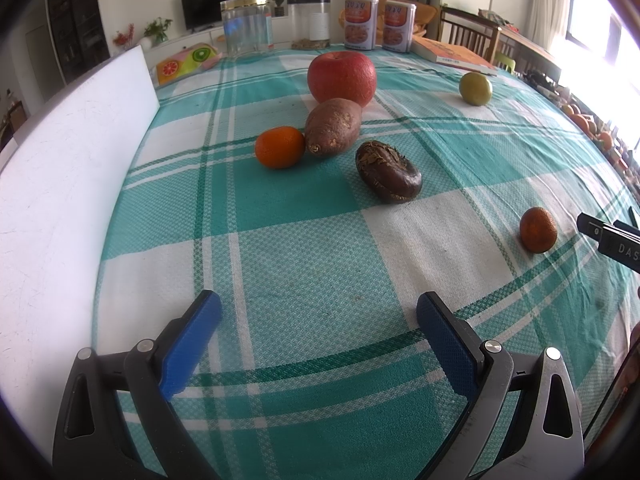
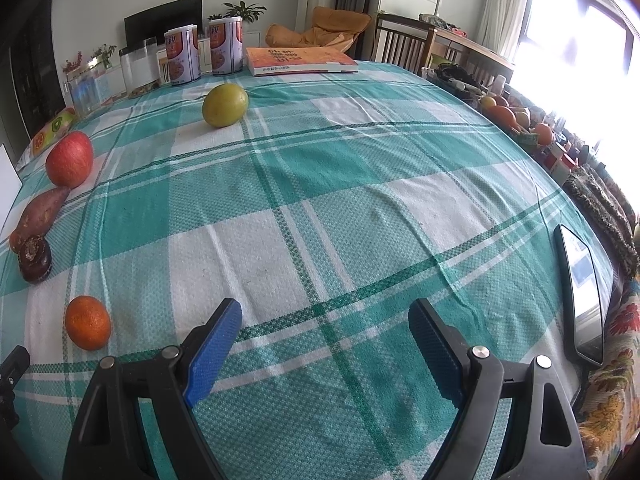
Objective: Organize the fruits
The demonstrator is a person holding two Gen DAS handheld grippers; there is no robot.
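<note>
Checked tablecloth below, left gripper level, wide apart, holding nothing, right gripper likewise, both low

Left claw: spread wide, blue-padded fingers well apart, nothing between them, hovered low over the counter, pointed forward. Right claw: likewise spread wide, blue pads parted, nothing gripped, held low and level above the counter. Tip of right claw glimpsed at right edge of left view.
</note>
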